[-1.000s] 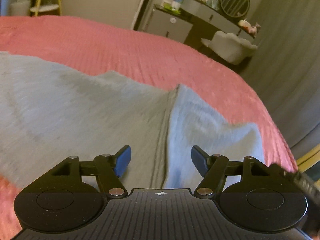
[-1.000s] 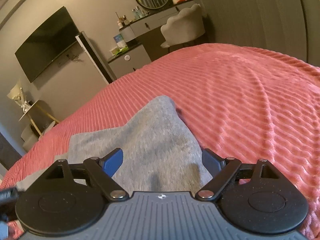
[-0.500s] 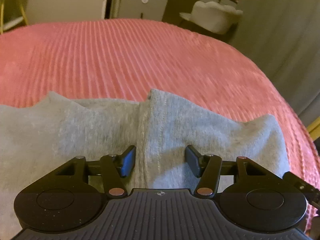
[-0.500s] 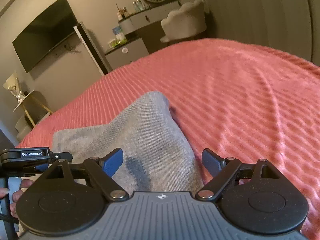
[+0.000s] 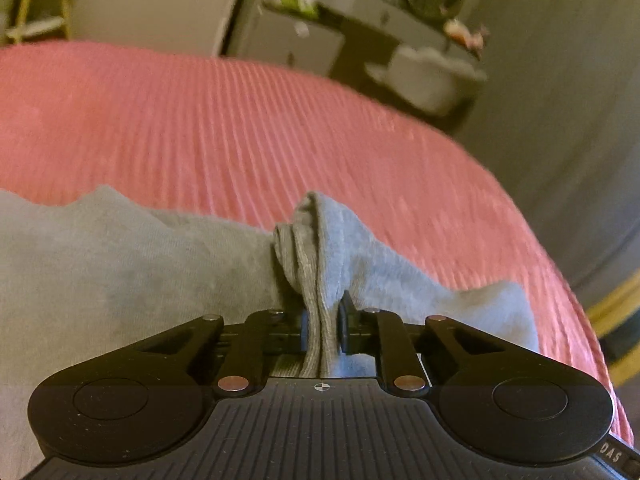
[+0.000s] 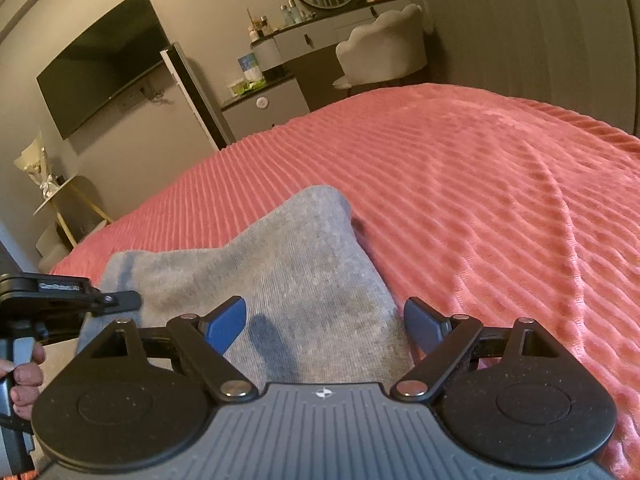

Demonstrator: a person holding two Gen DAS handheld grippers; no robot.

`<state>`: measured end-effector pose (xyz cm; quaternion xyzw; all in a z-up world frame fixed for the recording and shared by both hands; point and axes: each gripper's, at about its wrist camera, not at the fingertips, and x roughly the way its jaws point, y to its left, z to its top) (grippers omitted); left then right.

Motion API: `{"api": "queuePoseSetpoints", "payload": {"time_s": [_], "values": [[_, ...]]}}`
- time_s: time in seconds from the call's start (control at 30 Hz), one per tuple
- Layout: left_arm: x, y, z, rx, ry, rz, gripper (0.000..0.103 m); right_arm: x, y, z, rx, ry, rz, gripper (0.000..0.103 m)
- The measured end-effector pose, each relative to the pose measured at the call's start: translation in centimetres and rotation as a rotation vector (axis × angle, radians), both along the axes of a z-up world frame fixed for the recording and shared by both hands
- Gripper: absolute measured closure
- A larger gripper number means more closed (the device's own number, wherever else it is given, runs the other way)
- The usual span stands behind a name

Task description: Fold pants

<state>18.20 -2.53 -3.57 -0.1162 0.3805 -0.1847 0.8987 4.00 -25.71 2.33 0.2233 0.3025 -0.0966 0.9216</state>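
Only in the left view: a pinched ridge of gray pants (image 5: 316, 256), bunched upward on the pink bedspread (image 5: 200, 128). Only in the right view: a flat corner pointing away toward the dresser (image 6: 304, 40) (long axis unclear). Left gripper (image 5: 322, 326) clenched tight on that fold. Right gripper (image 6: 324, 322) spread wide over the cloth, gripping nothing.

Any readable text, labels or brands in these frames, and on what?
"DAS": white letters on the left hand-held gripper body, lower right corner, cut off by the frame edge.
Label on the left hand-held gripper's body in the right wrist view: too blurred to read.
Bottles on the dresser: too small to read.
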Motion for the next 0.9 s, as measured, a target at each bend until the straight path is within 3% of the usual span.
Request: {"api": "queuePoseSetpoints", "payload": {"time_s": [0.13,0.2,0.3,0.4,0.43,0.5,0.57,0.67,0.8,0.83,0.87,0.9], "values": [[-3.8,0.8,1.8,0.064,-0.169,0.065,0.086,-0.3,0.0,0.3,0.0,-0.013,-0.004,0.017],[-3.5,1.3,0.7,0.119,-0.125,0.113,0.082,-0.3,0.1,0.3,-0.001,-0.011,0.001,0.017],[-2.1,2.4,-1.1,0.171,-0.006,0.206,0.061,0.1,0.5,0.0,-0.011,0.036,0.036,0.017],[-3.6,2.9,1.0,0.109,-0.08,0.246,0.05,-0.3,0.9,0.5,-0.044,0.017,0.046,0.017],[-4.0,2.6,1.9,0.106,-0.112,0.233,0.038,-0.6,0.8,0.8,-0.046,-0.003,0.041,0.017],[-4.6,1.7,3.3,0.102,-0.139,0.159,0.028,-1.0,0.7,1.1,-0.027,-0.045,0.038,0.017],[-4.9,0.4,4.0,0.095,-0.138,0.053,0.025,-1.1,0.5,1.3,-0.004,-0.064,0.052,0.017],[-3.7,-1.2,3.8,0.115,-0.113,-0.025,0.023,-0.7,0.6,0.9,-0.007,-0.029,0.069,0.017],[-0.3,-1.9,2.1,0.004,0.032,-0.142,0.027,-0.6,0.8,0.7,-0.004,-0.016,0.07,0.017],[0.5,-2.2,1.4,-0.009,0.061,-0.144,0.027,-0.6,0.8,0.7,-0.004,-0.02,0.066,0.017],[1.2,-2.4,0.6,0.026,0.073,-0.097,0.032,-0.6,0.7,0.6,-0.007,-0.016,0.06,0.017],[1.6,-2.6,-0.2,0.091,0.068,-0.046,0.044,-0.5,0.7,0.4,-0.01,-0.006,0.053,0.017]]}}
